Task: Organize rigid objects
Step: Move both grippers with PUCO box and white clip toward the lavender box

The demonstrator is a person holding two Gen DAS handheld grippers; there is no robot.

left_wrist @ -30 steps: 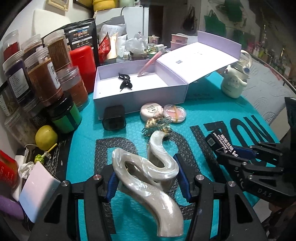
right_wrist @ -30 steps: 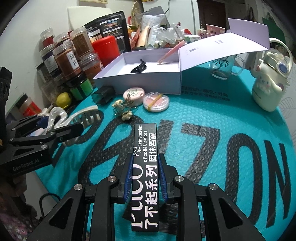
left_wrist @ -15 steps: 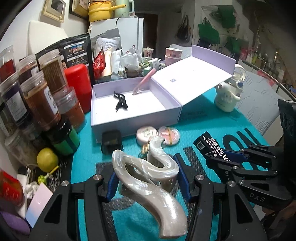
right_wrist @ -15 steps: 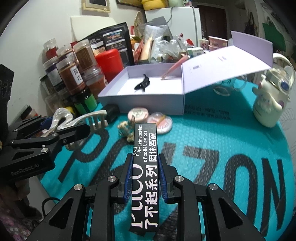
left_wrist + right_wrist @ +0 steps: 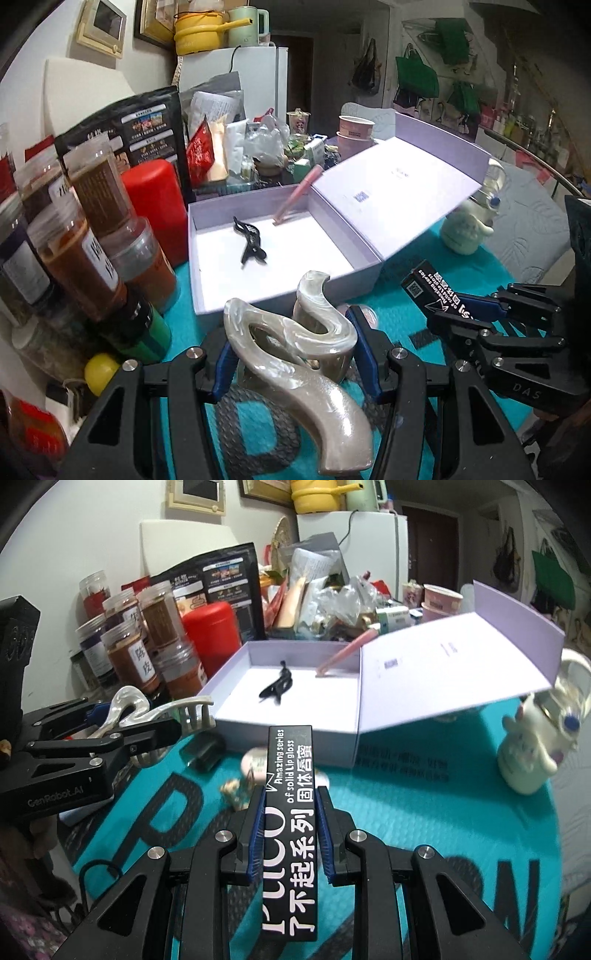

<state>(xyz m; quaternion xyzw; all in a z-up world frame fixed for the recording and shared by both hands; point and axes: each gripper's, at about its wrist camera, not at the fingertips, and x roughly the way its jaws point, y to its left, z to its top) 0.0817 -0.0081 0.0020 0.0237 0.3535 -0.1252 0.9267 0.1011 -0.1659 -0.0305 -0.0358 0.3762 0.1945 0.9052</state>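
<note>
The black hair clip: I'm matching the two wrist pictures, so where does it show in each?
Left wrist view: the black hair clip lies on the white floor of the open lavender box, left of centre, above the pearly claw clip.
Right wrist view: the black hair clip lies mid-floor of the box, above the black lip gloss carton.
Shared landmark: the pink tube leaning in the box's back corner.

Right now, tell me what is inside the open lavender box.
Inside the lavender box: a black hair clip on the white floor, and a pink tube leaning on the back rim. The near wall hides the floor strip just behind it.
</note>
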